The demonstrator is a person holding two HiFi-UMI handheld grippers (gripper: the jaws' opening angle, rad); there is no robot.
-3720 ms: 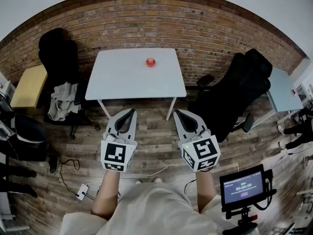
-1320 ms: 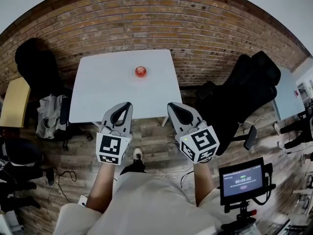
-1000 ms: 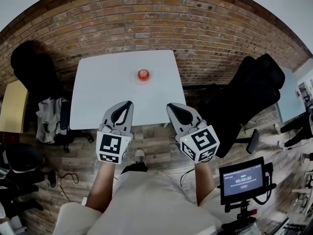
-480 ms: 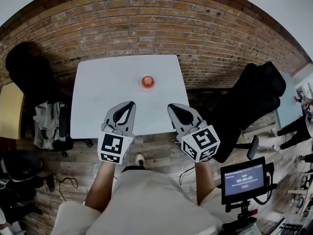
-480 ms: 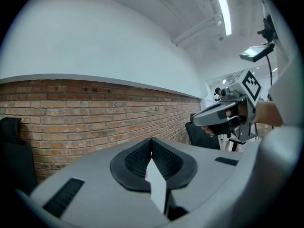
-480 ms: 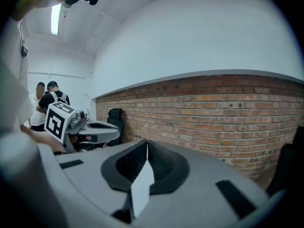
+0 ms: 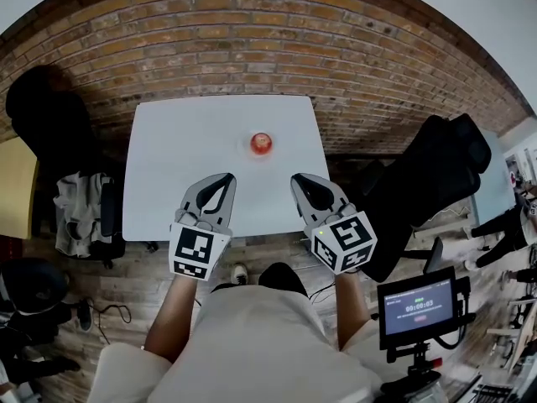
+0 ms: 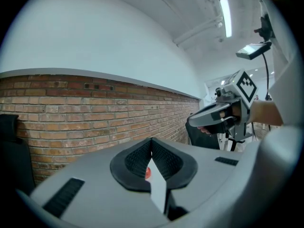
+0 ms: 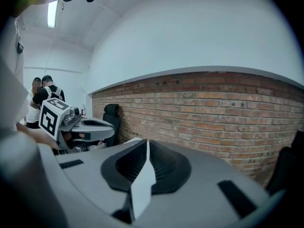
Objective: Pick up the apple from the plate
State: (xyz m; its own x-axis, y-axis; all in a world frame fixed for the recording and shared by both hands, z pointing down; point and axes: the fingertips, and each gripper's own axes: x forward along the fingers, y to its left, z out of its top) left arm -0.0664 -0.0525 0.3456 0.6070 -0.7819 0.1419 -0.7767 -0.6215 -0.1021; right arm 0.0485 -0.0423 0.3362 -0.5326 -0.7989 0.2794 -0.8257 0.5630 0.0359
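A red apple (image 7: 261, 143) sits on a pale plate (image 7: 249, 151), right of the middle of the white table (image 7: 176, 158). Both grippers hover side by side over the table's near edge, well short of the apple. My left gripper (image 7: 226, 177) is shut with nothing in it; my right gripper (image 7: 295, 179) is shut and empty too. In the left gripper view the jaws meet at the tip (image 8: 152, 140), and a sliver of the apple (image 8: 147, 173) shows below it. The right gripper view shows shut jaws (image 9: 146, 141) and the brick wall; the apple is hidden there.
A brick wall (image 7: 252, 40) runs behind the table. One black chair (image 7: 428, 183) stands at the right. Another black chair (image 7: 42, 116) is at the left, with a grey garment (image 7: 80, 212) below it. A screen on a stand (image 7: 417, 309) is at lower right.
The table and apple have drawn nearer in the head view. Both grippers, earlier over the wood floor, now reach over the table's near edge. Their jaws stay shut.
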